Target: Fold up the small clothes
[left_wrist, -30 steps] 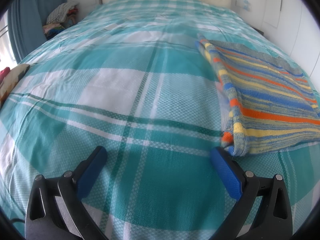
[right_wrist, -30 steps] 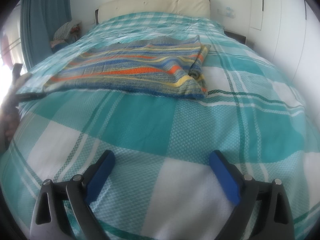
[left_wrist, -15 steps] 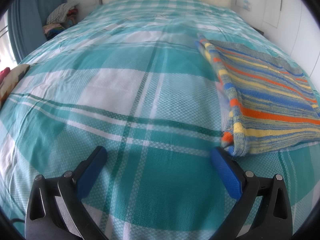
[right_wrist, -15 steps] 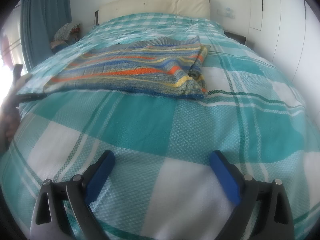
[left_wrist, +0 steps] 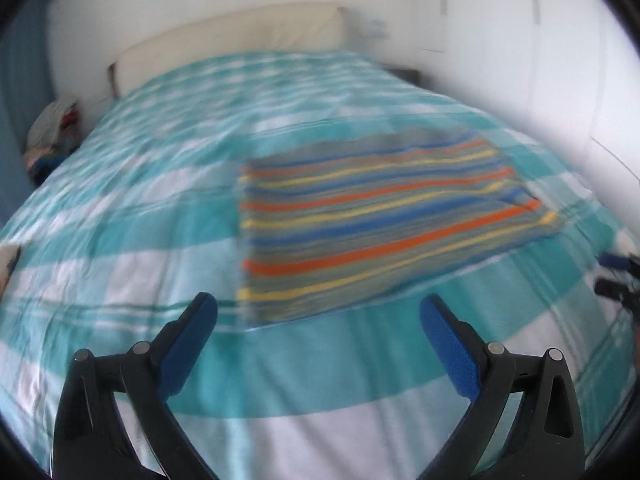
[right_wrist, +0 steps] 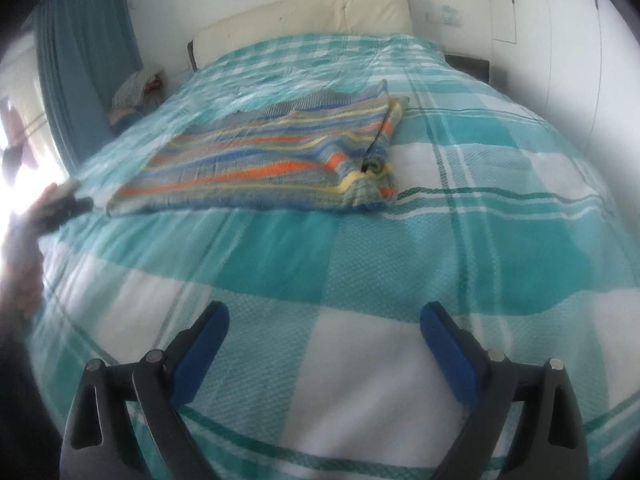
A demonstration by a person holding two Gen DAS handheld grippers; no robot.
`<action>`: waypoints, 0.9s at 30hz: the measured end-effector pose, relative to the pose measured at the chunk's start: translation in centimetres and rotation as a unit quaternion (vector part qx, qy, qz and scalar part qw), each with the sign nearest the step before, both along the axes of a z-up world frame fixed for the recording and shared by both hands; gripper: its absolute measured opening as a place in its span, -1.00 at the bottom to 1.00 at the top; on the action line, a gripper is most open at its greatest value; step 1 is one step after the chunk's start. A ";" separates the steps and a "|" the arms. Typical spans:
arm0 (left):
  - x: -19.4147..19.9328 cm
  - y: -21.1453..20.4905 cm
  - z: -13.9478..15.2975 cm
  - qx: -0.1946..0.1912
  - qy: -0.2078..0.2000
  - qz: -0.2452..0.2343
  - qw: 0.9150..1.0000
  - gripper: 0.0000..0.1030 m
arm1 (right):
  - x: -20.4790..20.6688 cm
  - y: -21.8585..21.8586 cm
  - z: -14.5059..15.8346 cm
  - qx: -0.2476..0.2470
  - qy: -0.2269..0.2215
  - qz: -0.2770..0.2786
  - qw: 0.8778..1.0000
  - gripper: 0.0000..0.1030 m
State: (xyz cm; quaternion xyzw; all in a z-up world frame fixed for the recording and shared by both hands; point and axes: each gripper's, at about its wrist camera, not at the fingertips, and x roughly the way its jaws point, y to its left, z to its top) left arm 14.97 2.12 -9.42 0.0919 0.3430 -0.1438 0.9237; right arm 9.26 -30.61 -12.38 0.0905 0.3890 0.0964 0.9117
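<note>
A striped knit garment [left_wrist: 380, 216], orange, yellow, blue and grey, lies folded flat on the teal-and-white plaid bedspread [left_wrist: 120, 220]. In the right wrist view the garment [right_wrist: 260, 160] lies ahead to the left, its folded edge at the right. My left gripper [left_wrist: 318, 312] is open and empty, just in front of the garment's near edge. My right gripper [right_wrist: 324, 320] is open and empty over bare bedspread [right_wrist: 500, 200], well short of the garment. The left wrist view is motion-blurred.
A cream headboard [right_wrist: 304, 20] stands at the far end. A pile of clothes [right_wrist: 136, 88] sits beside the bed at the left by a teal curtain [right_wrist: 80, 72]. White cupboard doors [right_wrist: 560, 40] line the right side. The other gripper shows at the left edge [right_wrist: 64, 204].
My left gripper has risen and swung right, so the garment now lies straight ahead instead of at the right. My right gripper has lifted and pulled back a little. Both stay open.
</note>
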 end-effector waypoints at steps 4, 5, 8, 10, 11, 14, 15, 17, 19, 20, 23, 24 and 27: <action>0.2 -9.8 -0.9 0.022 0.008 -0.135 0.991 0.97 | 2.2 -4.8 1.8 0.037 0.006 -0.025 0.999 0.84; 0.5 -12.6 -1.6 0.033 0.010 -0.167 0.985 0.97 | 3.4 -6.1 2.3 0.047 0.013 -0.030 0.998 0.82; 2.1 -18.5 -3.6 0.063 0.021 -0.201 0.977 0.68 | 7.2 -8.6 3.4 0.080 0.027 -0.015 0.996 0.77; 3.6 -21.0 -4.4 0.076 0.037 -0.196 0.977 0.51 | 10.3 -9.5 3.2 0.101 0.049 0.000 0.994 0.58; 4.6 -21.9 -4.6 0.074 0.036 -0.187 0.979 0.37 | 12.5 -9.9 2.9 0.111 0.066 0.010 0.992 0.52; 5.7 -22.6 -4.3 0.045 0.040 -0.183 0.981 -0.74 | 18.9 -10.2 1.4 0.133 0.106 0.020 0.985 0.32; 5.9 -22.5 -4.1 0.034 0.042 -0.180 0.982 -0.76 | 20.8 -10.2 0.9 0.147 0.116 0.021 0.982 0.25; 6.1 -21.5 -3.7 0.002 0.037 -0.180 0.983 -0.85 | 24.8 -9.6 -0.6 0.185 0.137 0.026 0.973 0.23; 5.8 -20.2 -3.1 -0.031 0.032 -0.183 0.982 -0.87 | 28.3 -8.6 -2.1 0.211 0.152 0.018 0.965 0.16; 5.6 -20.1 -2.9 -0.043 0.027 -0.185 0.981 -0.87 | 29.3 -8.2 -2.4 0.216 0.148 0.009 0.965 0.06; 4.9 -18.6 -1.5 -0.076 0.013 -0.176 0.981 -0.88 | 31.2 -6.8 -2.4 0.228 0.154 -0.012 0.961 -0.82; 4.8 -17.9 -1.0 -0.089 0.012 -0.170 0.981 -0.88 | 31.3 -6.0 -1.6 0.231 0.145 -0.005 0.962 -0.82; 3.9 -13.5 0.7 -0.132 0.007 -0.138 0.982 -0.88 | 30.8 -2.3 3.0 0.227 0.111 0.046 0.966 -0.82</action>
